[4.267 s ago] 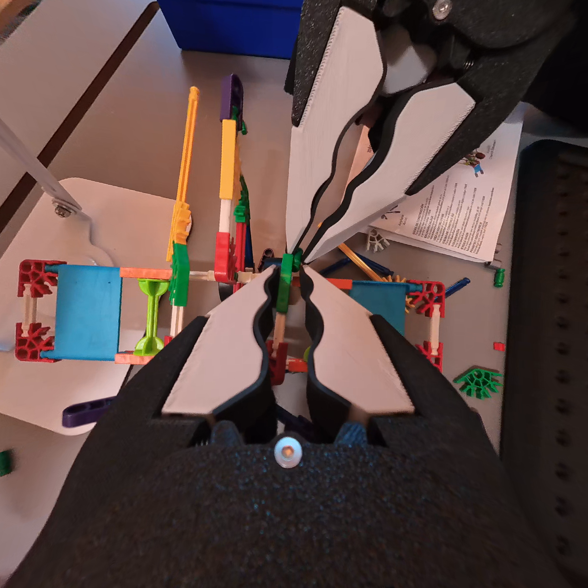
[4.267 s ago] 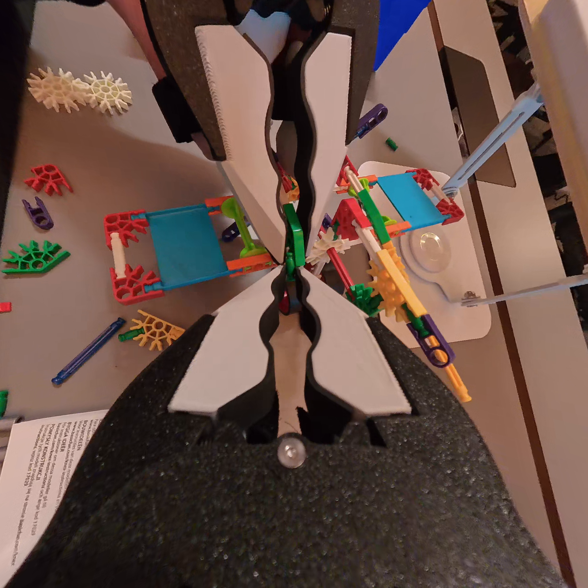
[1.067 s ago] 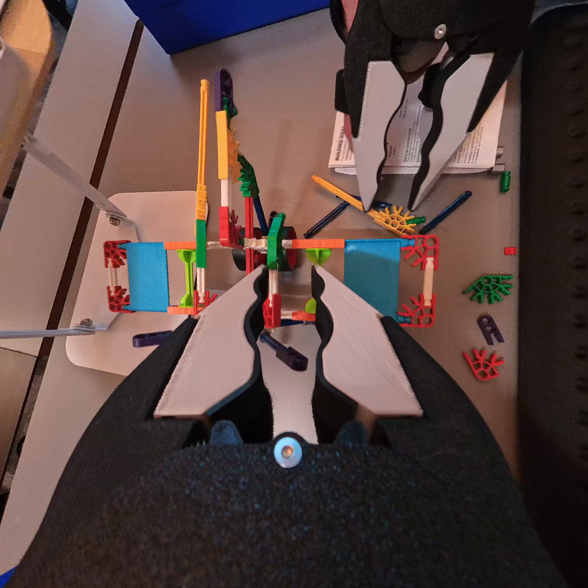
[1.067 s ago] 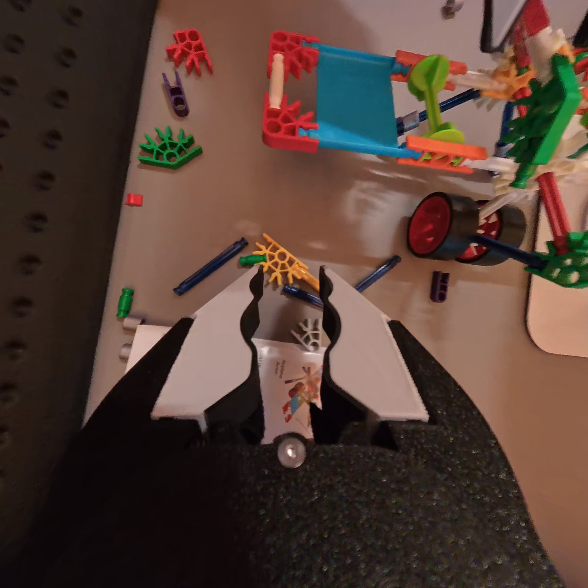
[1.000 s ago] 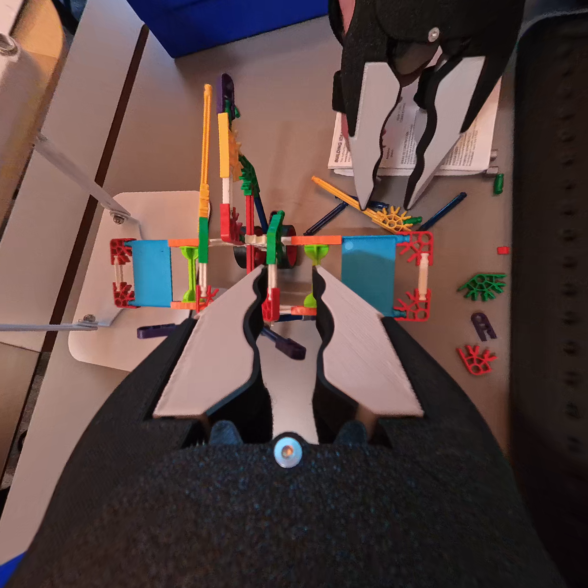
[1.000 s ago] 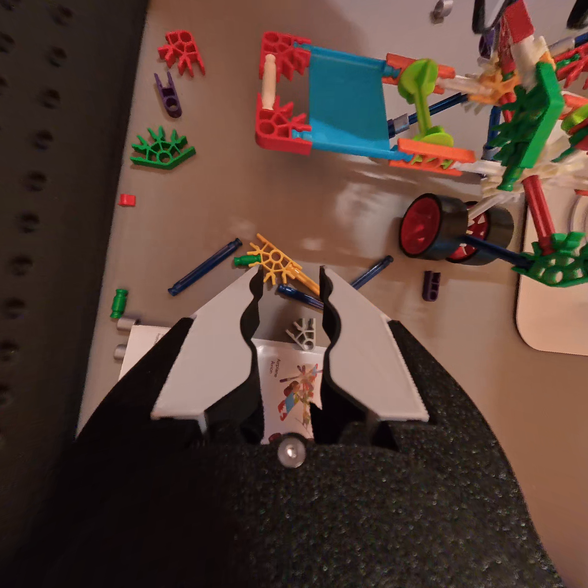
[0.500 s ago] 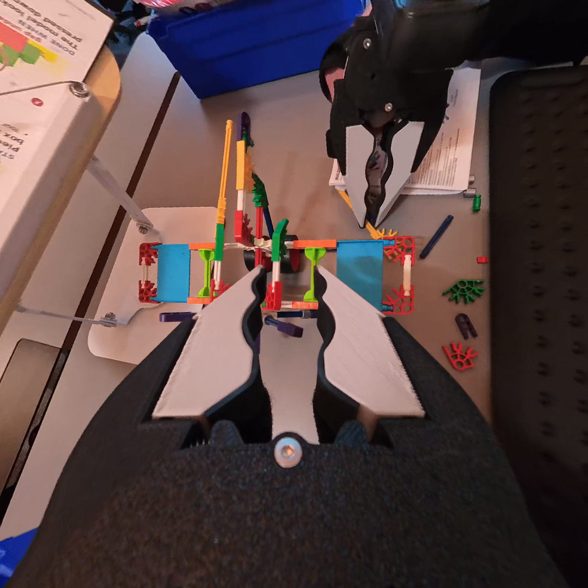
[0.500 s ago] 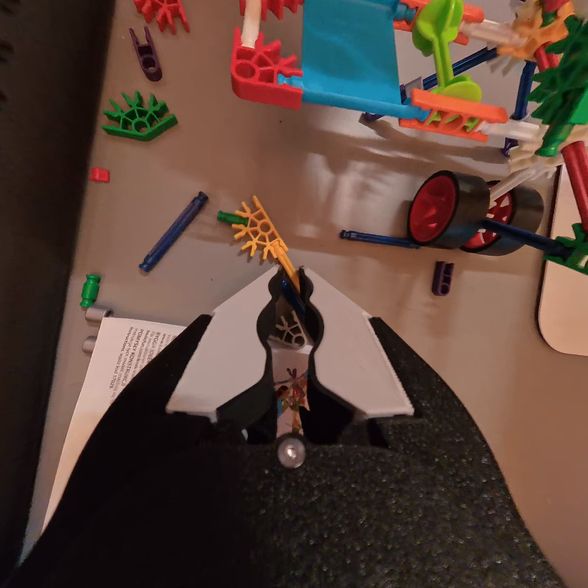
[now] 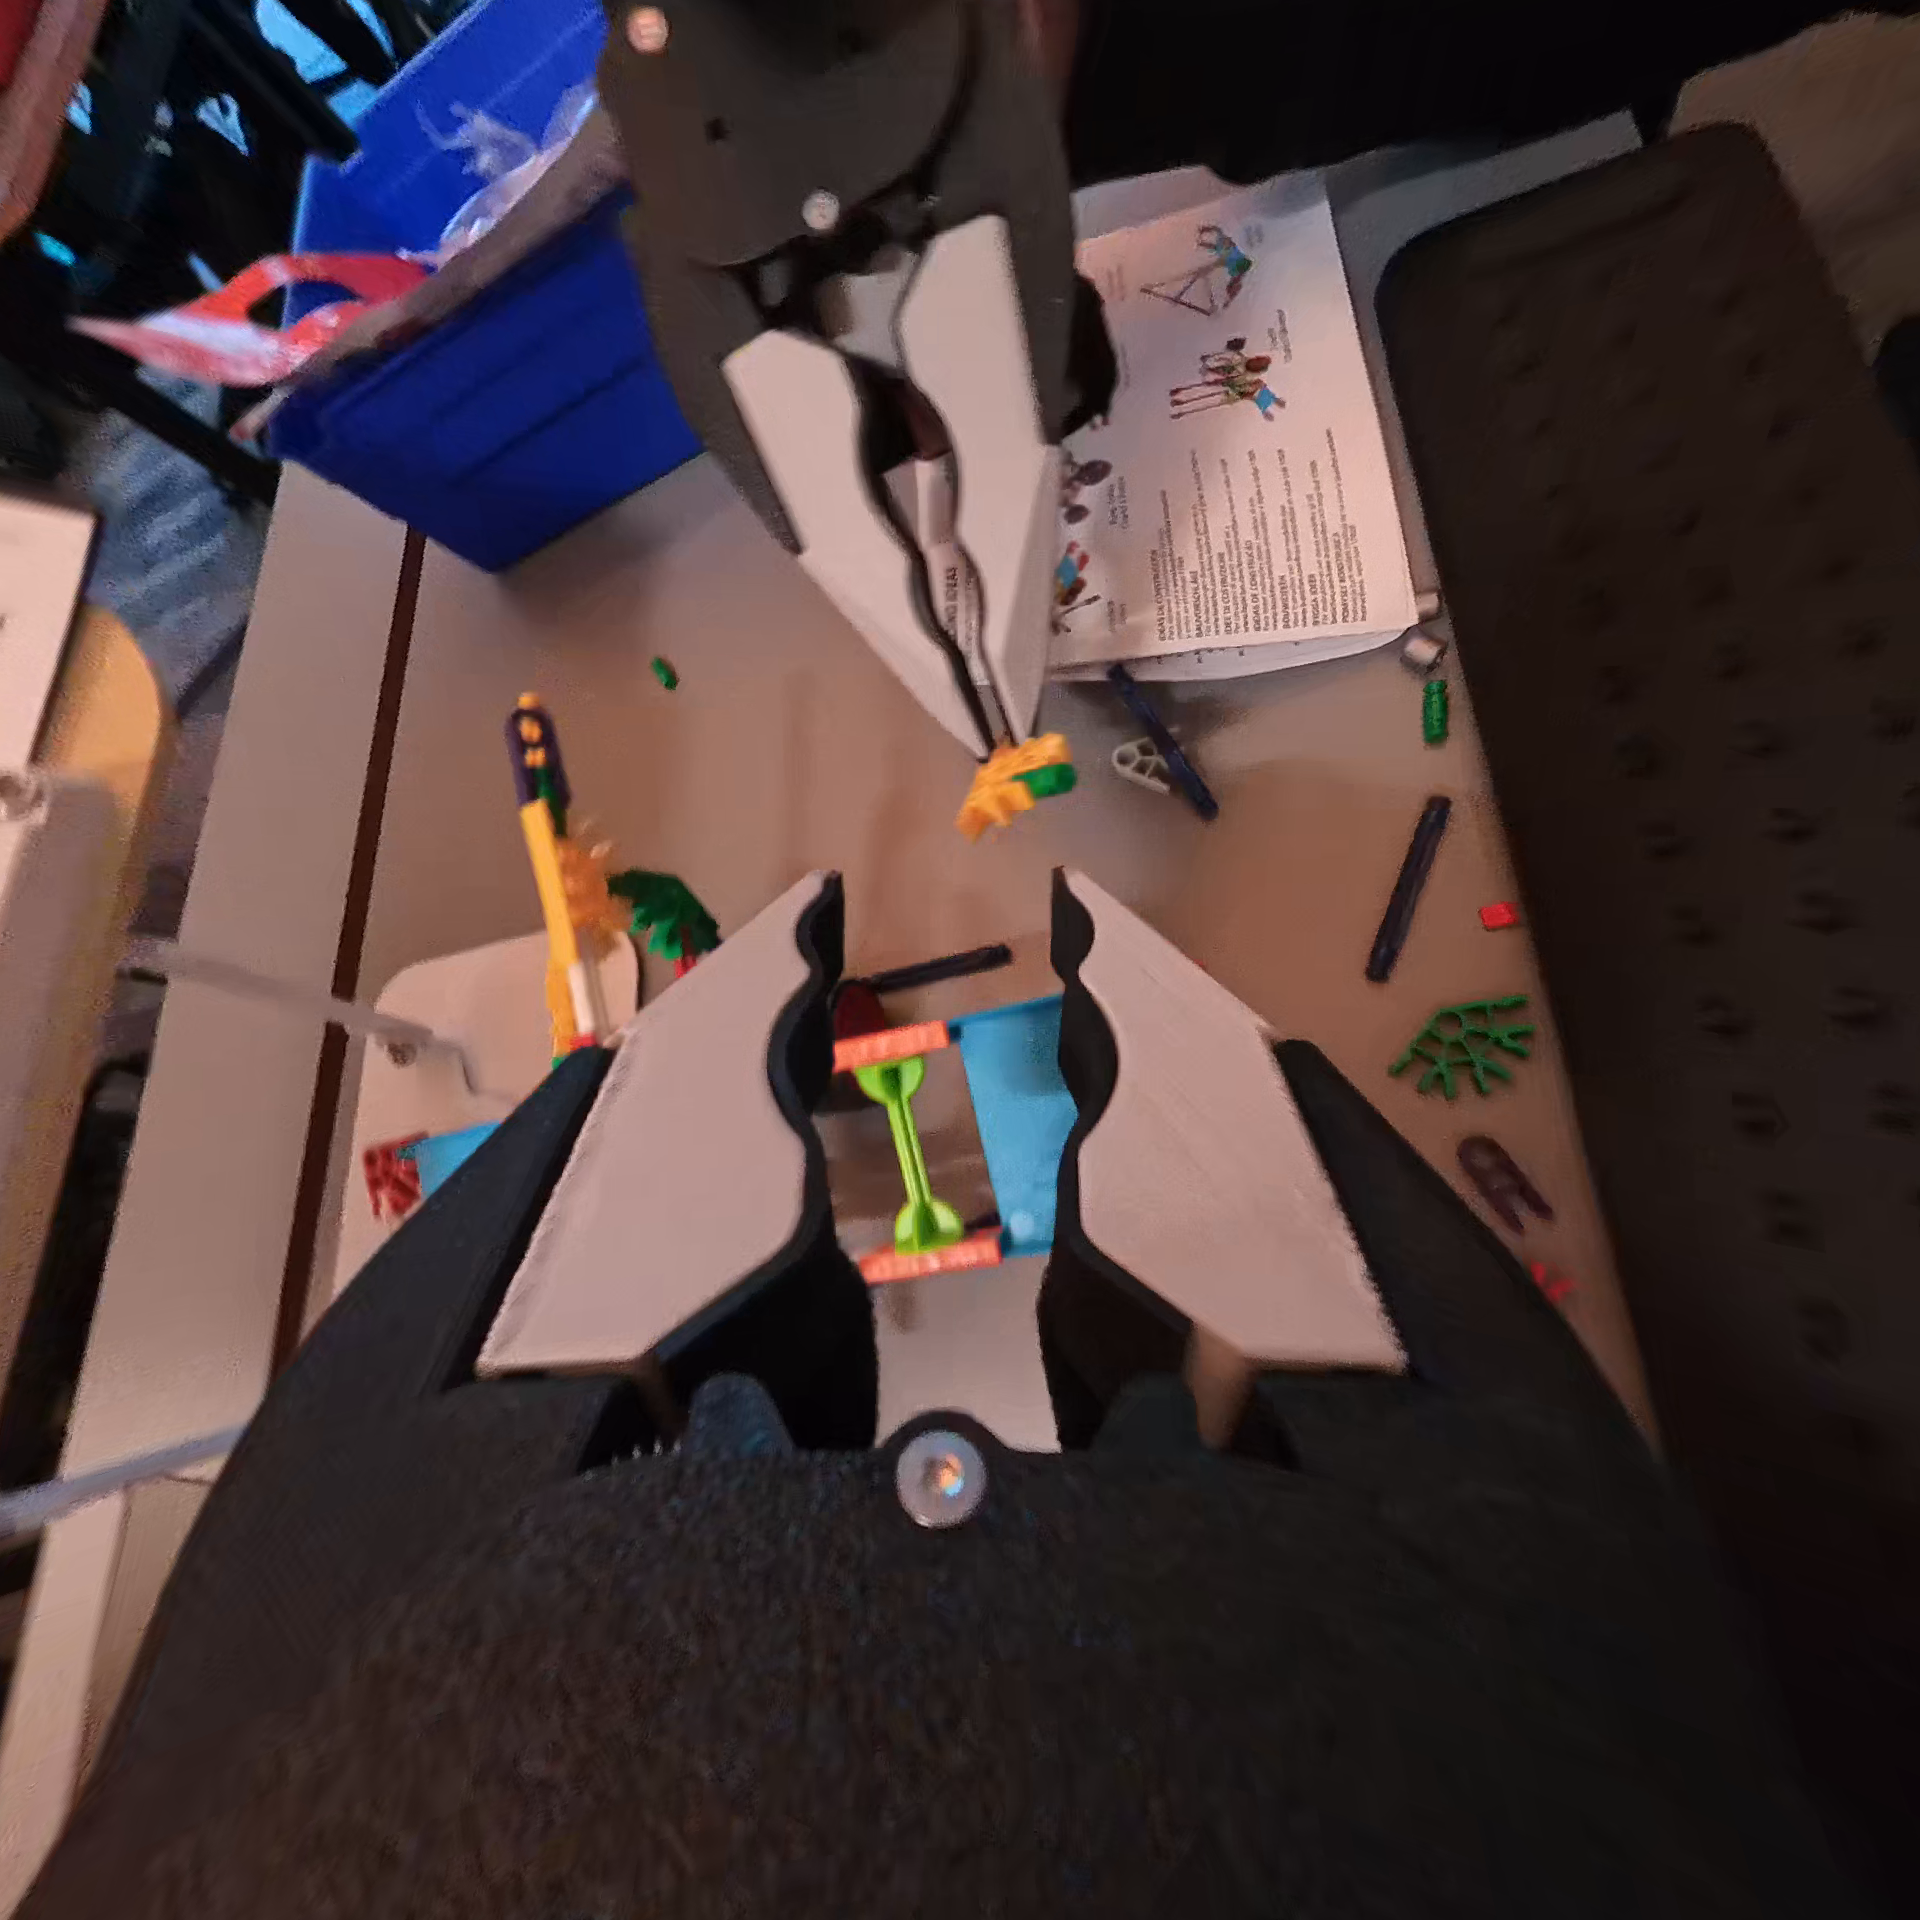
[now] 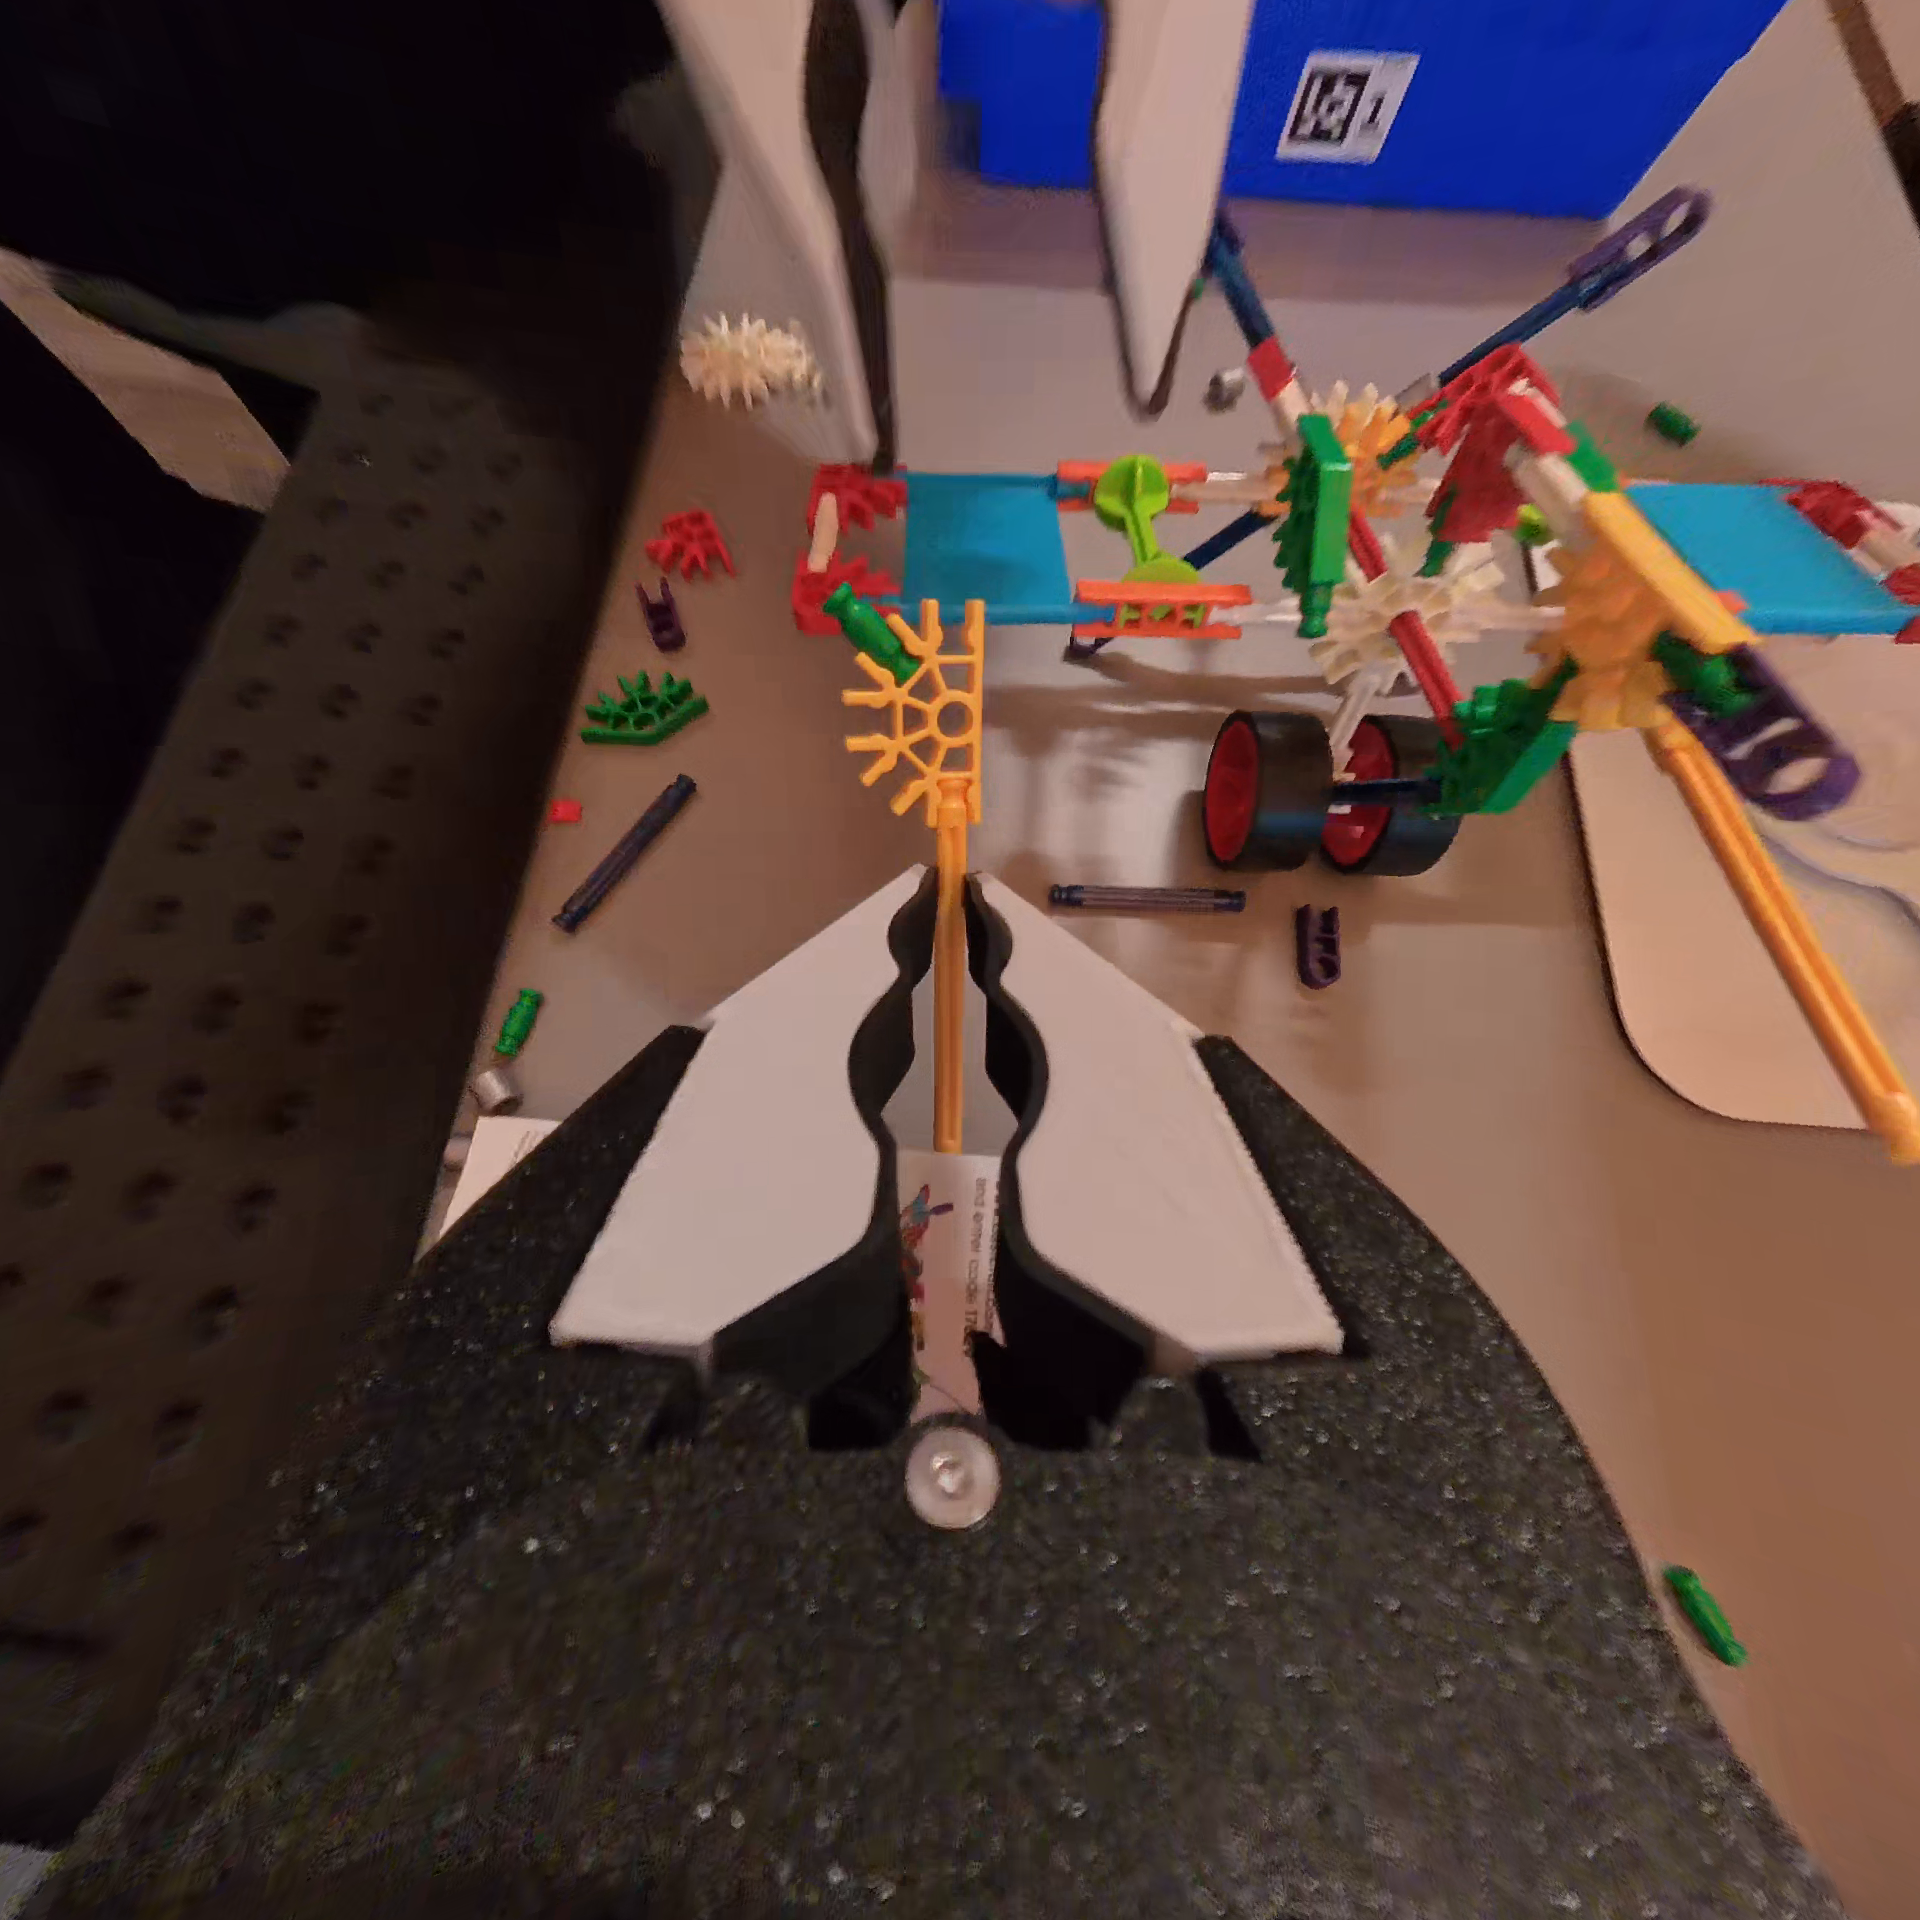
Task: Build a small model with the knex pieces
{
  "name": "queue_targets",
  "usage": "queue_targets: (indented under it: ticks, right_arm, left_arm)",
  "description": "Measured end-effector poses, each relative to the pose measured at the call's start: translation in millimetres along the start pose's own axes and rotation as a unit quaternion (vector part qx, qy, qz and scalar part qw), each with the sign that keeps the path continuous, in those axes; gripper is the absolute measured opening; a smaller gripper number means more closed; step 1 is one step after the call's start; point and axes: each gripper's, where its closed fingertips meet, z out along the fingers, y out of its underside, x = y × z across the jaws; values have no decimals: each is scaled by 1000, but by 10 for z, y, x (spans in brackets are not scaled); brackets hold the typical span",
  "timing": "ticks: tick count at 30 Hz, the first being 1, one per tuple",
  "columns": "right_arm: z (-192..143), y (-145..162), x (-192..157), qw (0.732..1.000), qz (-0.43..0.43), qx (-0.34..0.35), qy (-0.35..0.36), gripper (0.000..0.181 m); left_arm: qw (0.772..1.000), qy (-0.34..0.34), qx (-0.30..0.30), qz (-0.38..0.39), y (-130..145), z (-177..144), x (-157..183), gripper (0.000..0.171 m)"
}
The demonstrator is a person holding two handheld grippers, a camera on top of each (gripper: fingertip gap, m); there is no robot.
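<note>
My right gripper (image 10: 948, 883) is shut on a yellow rod (image 10: 948, 997). The rod carries a yellow fan connector (image 10: 925, 717) with a short green rod (image 10: 868, 629) at its far end, held above the table. In the left wrist view the right gripper (image 9: 997, 727) holds the yellow connector (image 9: 1003, 795) up. My left gripper (image 9: 943, 883) is open and empty above the colourful rod-and-connector model, over its blue panel (image 9: 1013, 1101) and lime green spool (image 9: 909, 1143). The model (image 10: 1351, 582) lies ahead of the right gripper, with the left gripper (image 10: 1013, 426) over its left end.
A blue bin (image 9: 488, 416) stands at the back and a printed sheet (image 9: 1247, 468) at the back right. A black perforated mat (image 9: 1714, 727) runs along the right. Loose pieces include a green connector (image 9: 1465, 1044) and a dark blue rod (image 9: 1408, 888). The model's red wheels (image 10: 1320, 805) rest on the table beside a white plate (image 10: 1714, 987). The tips of one gripper are about 7 cm away from the tips of the other.
Both grippers let go of the model's green piece and drew back. The right gripper then shut on the yellow rod and lifted it off the table. The left gripper stays open, moved right.
</note>
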Motion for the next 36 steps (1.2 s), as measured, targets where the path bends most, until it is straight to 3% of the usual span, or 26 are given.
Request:
queue_targets:
  ticks: [5, 8, 11, 13, 16, 20, 23, 28, 30, 36]
  right_arm:
    - [-85, -63, 7, 1000, 10, 26, -8, 4]
    - [-54, -59, -8, 999, 12, 27, -16, 4]
    - [-37, -54, -1, 1000, 10, 24, -13, 4]
    - [-59, -95, 61, 999, 2, 30, 16, 0]
    - [-115, -221, 107, 996, -39, 43, 62, 16]
    - [-61, -252, 79, 989, -104, 7, 107, 20]
    - [-2, -302, 185, 980, -123, 2, 154, 8]
    - [-14, -340, 195, 983, -97, 11, 156, 4]
    - [-51, -348, 196, 984, -86, 7, 157, 4]
    - [-79, -282, 241, 982, -67, -21, 177, 4]
  left_arm:
    - [995, -15, -44, 83, -43, 277, 112, 42]
    - [994, -7, -36, 104, -99, 341, 179, 15]
    - [994, -7, -42, 96, -67, 349, 164, 5]
    - [996, -14, -44, 77, -37, 339, 108, 5]
    - [999, -11, -17, 40, -87, 299, 57, 5]
    - [999, -7, 35, -19, -207, 239, -34, 5]
    - [997, -4, 61, -41, -275, 229, -64, 5]
    - [998, -31, 51, -13, -296, 204, -96, 7]
    - [998, -53, 38, 2, -293, 173, -139, 15]
    - [996, -79, -9, 30, -211, 158, -168, 8]
